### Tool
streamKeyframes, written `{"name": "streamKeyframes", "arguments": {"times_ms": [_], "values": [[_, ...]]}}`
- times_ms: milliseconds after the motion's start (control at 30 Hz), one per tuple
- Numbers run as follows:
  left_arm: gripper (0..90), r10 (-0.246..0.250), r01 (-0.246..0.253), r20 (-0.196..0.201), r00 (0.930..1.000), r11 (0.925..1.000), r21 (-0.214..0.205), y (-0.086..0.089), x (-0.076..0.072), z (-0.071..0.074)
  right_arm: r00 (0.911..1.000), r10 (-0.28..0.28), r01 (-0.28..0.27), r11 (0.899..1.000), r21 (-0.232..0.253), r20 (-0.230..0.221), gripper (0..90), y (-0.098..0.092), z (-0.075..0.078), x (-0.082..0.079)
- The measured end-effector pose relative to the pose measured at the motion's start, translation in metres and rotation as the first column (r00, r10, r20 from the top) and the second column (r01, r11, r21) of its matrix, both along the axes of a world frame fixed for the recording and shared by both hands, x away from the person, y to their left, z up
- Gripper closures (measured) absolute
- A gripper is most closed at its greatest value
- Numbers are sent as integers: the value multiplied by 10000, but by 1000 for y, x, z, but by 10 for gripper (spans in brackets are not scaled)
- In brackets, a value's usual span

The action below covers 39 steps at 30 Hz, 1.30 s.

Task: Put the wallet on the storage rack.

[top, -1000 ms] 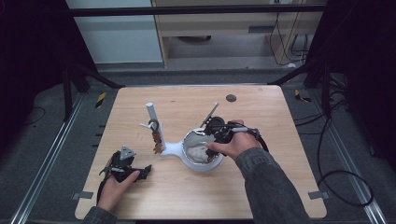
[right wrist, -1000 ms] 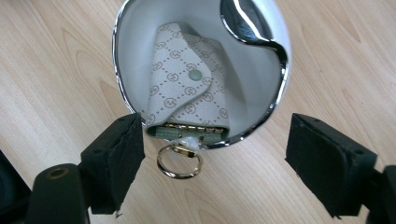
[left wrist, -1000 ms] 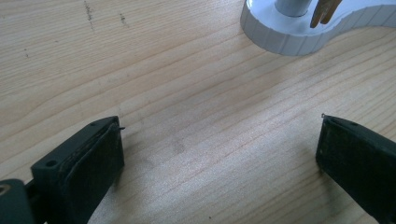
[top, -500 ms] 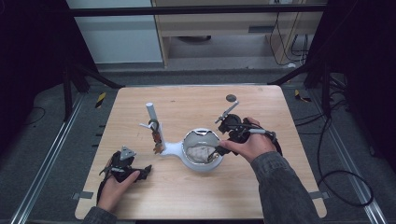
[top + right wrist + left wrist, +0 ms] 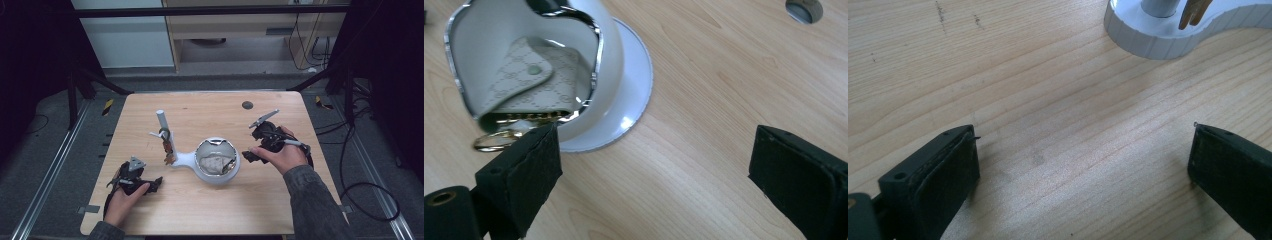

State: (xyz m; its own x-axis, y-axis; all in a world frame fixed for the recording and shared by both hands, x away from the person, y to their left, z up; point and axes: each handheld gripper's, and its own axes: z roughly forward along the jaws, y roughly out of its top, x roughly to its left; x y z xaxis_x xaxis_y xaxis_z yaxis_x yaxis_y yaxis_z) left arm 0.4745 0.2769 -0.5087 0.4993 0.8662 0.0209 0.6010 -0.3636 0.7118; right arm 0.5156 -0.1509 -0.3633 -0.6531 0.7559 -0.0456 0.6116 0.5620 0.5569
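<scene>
Two hand-held grippers in play. Right hand-held gripper [image 5: 252, 156] has just been opening its jaws, now standing well apart with nothing between them but bare wood, sitting at 3 o'clock of the white round ceramic bowl-shaped stand [image 5: 216, 161]. Inside that bowl lies the beige monogram-print key pouch with a snap flap [image 5: 531, 82], its gold metal key ring [image 5: 494, 141] hanging over the chrome-edged rim toward the near jaw. In the right gripper view the left jaw sits just beside that ring, maybe touching, can't tell.

Risk: if the jaw pulls off sideways it could snag the ring and drag the pouch out, or tip the stand. The pouch also leans on the rim, so a nudge to the stand's white base plate [image 5: 631, 95] may spill it.

Left hand-held gripper [image 5: 148, 185], at 7 o'clock of the bowl, jaws apart and empty over the light wooden tabletop [image 5: 210, 107]. The stand's white upright post [image 5: 163, 124] with small hanging trinkets [image 5: 166, 145] sits at 10 o'clock of the bowl; a careless left reach could knock them off.
</scene>
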Motion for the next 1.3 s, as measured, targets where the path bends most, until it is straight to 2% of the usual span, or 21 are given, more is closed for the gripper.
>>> {"name": "streamKeyframes", "arguments": {"times_ms": [67,233,467,500,567,700,933,1067,1300], "values": [[0,-29,29,-14,10000,10000,18,0,0,0,9998,-182,183,9997,133,-82,67,-6,-5,6],[0,-15,15,-5,10000,10000,-3,0,0,0,9990,-411,404,9986,352,173,58,-19,-10,17],[0,-31,31,-13,10000,10000,19,0,0,0,9962,-612,585,9973,441,626,55,-27,-12,20],[0,-42,42,-4,10000,10000,36,0,0,0,9943,-704,663,9964,524,803,57,-29,-13,19],[0,-27,27,8,10000,10000,13,0,0,0,9928,-827,759,9940,791,871,57,-31,-15,17],[0,-20,20,4,10000,10000,3,0,0,0,9905,-951,866,9925,868,991,56,-36,-24,11],[0,-9,9,-11,10000,10000,22,0,0,0,9865,-1274,1152,9865,1167,1025,51,-48,-40,-9],[0,-24,24,-4,10000,10000,14,0,0,0,9823,-1548,1397,9806,1378,1055,50,-57,-54,-19],[0,-3,3,-11,10000,10000,10,1,-1,0,9789,-1824,1685,9755,1416,919,51,-67,-82,-28]]}}
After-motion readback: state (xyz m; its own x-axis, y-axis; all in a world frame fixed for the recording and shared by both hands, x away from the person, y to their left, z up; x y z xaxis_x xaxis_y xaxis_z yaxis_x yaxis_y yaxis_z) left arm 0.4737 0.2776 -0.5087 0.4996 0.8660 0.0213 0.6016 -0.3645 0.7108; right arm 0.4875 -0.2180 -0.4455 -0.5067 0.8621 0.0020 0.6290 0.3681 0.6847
